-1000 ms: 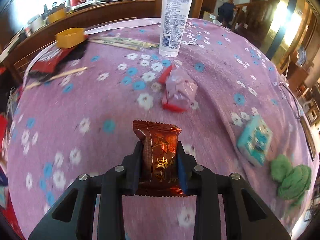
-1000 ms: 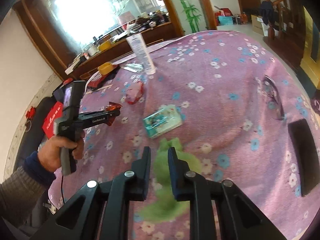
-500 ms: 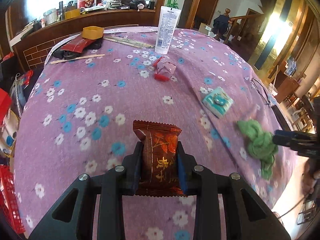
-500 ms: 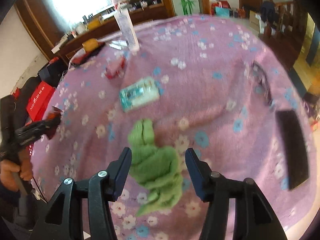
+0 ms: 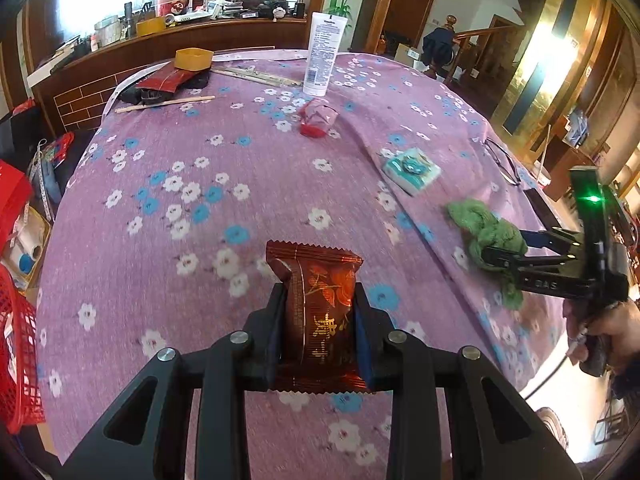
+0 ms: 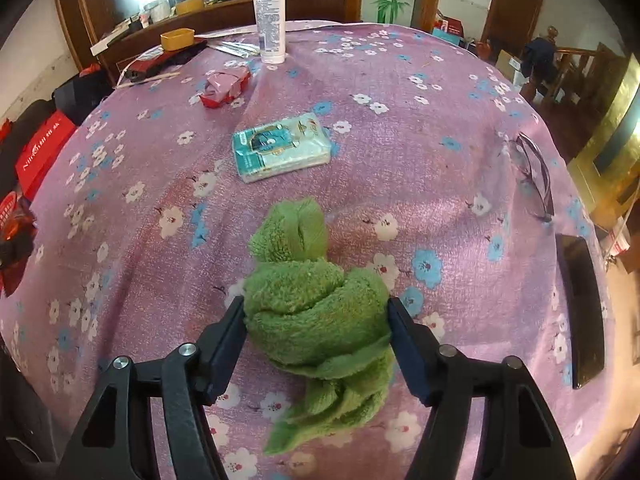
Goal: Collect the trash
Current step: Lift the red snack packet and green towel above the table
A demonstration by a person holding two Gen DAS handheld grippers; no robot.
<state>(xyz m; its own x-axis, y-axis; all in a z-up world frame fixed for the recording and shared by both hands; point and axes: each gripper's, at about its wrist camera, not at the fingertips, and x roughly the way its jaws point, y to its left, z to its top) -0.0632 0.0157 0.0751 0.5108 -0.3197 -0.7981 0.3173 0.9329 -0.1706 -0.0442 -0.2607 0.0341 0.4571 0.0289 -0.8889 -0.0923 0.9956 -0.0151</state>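
A purple cloth (image 5: 248, 184) printed with white and blue flowers covers the whole table and drapes over its edges. The left gripper (image 5: 320, 316) pinches a dark red snack wrapper (image 5: 318, 300) upright between its 2 pads, above the near part of the cloth. At 3 o'clock in the left view the right gripper (image 6: 316, 320) reaches in, held by a hand (image 5: 612, 332). Its jaws have just been opening and stand spread, one on each side of a crumpled green cloth (image 6: 316, 312) that lies on the table near the front edge; the pads sit right at its sides, not visibly squeezing it.

In the right view a teal tissue pack (image 6: 280, 148) lies at 12 o'clock from the green cloth, a crumpled pink and red wrapper (image 6: 224, 86) at 11 o'clock farther back, and a white tube (image 6: 271, 16) stands upright near the far edge. A yellow box (image 6: 177, 38) rests on dark packets at the far left corner. Eyeglasses (image 6: 534, 176) lie at 2 o'clock and a black phone (image 6: 582, 312) at 3 o'clock by the right edge.

Behind the table runs a cluttered wooden counter (image 5: 180, 36) under a bright window. A red mesh basket (image 5: 18, 356) sits left of the table in the left view, and wooden doors and a stair rail (image 5: 476, 40) stand to the right.
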